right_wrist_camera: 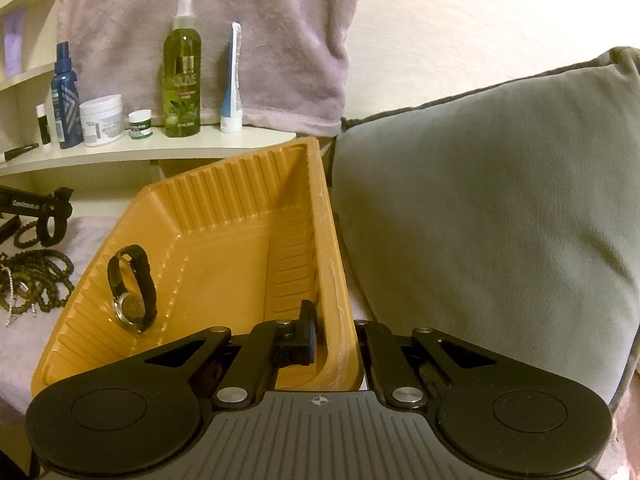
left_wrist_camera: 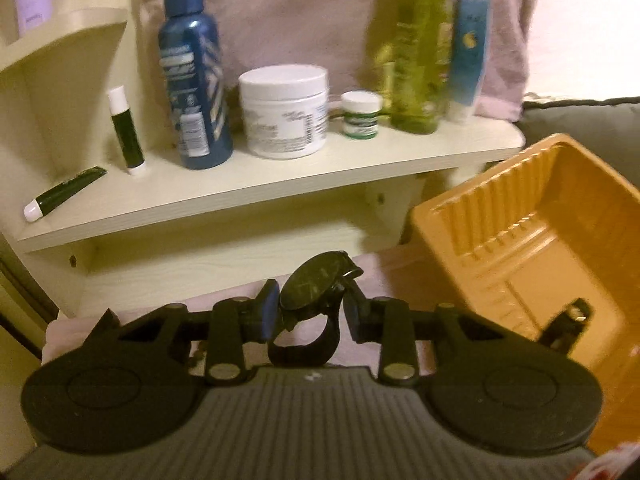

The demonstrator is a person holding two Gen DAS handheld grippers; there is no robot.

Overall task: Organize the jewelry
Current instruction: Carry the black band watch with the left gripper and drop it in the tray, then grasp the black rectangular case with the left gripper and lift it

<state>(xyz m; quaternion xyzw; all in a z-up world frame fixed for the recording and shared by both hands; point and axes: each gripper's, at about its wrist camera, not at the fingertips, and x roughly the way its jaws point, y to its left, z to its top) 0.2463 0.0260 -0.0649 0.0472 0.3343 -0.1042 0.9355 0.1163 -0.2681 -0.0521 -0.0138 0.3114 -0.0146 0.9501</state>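
A black watch (left_wrist_camera: 311, 285) with a round dark face hangs between the blue pads of my left gripper (left_wrist_camera: 310, 312), which is shut on it; its strap loops down behind the fingers. It is lifted above the pink cloth, left of the orange tray (left_wrist_camera: 540, 240). My right gripper (right_wrist_camera: 336, 340) is shut on the near right wall of the orange tray (right_wrist_camera: 240, 208), one finger inside and one outside, tilting the tray up. A second watch (right_wrist_camera: 132, 292) with a silver case and black strap lies inside the tray. Dark beaded bracelets (right_wrist_camera: 36, 280) lie on the cloth to the tray's left.
A pale shelf (left_wrist_camera: 280, 196) behind holds a blue spray bottle (left_wrist_camera: 196, 80), a white jar (left_wrist_camera: 286, 110), a small jar (left_wrist_camera: 361, 114), a green bottle (left_wrist_camera: 420, 60) and lip balm sticks. A grey cushion (right_wrist_camera: 500, 200) fills the right. A pink towel (right_wrist_camera: 200, 20) hangs behind.
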